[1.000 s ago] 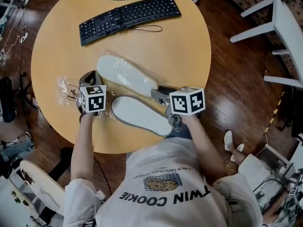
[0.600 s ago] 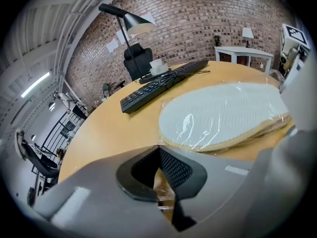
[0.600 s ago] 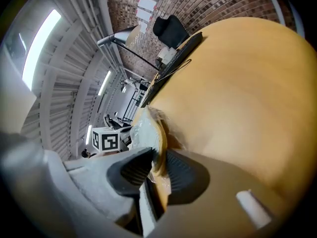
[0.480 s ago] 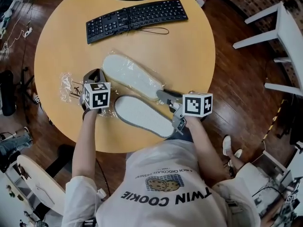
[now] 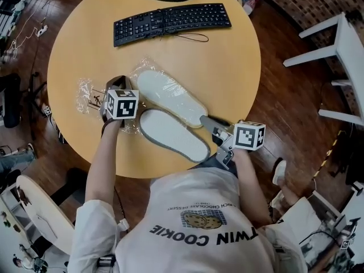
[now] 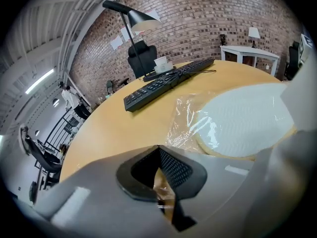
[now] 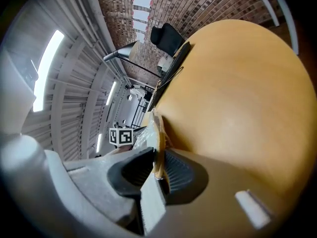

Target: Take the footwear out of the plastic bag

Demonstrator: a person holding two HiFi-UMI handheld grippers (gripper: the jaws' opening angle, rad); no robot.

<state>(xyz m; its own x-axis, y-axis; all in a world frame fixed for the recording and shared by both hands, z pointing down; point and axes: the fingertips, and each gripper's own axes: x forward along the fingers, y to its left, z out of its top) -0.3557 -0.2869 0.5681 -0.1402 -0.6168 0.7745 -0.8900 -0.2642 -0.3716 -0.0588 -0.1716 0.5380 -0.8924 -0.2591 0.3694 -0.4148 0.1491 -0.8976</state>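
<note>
Left gripper (image 6: 161, 183) pinching bag (image 5: 86, 91) at 9 o'clock. Right gripper (image 7: 157, 168) just closed narrow on bagged slipper (image 5: 170, 93), heel rim at 4 o'clock. Probably light, floppy, film slick: hold rim, not film.

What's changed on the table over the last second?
The right gripper has drawn back slightly, its jaws having just been closing onto the heel end of the bagged slipper. The left gripper still pinches the plastic bag; the loose slipper and keyboard are unmoved.

a black keyboard (image 5: 172, 23) lies on the round table (image 5: 233, 73).
</note>
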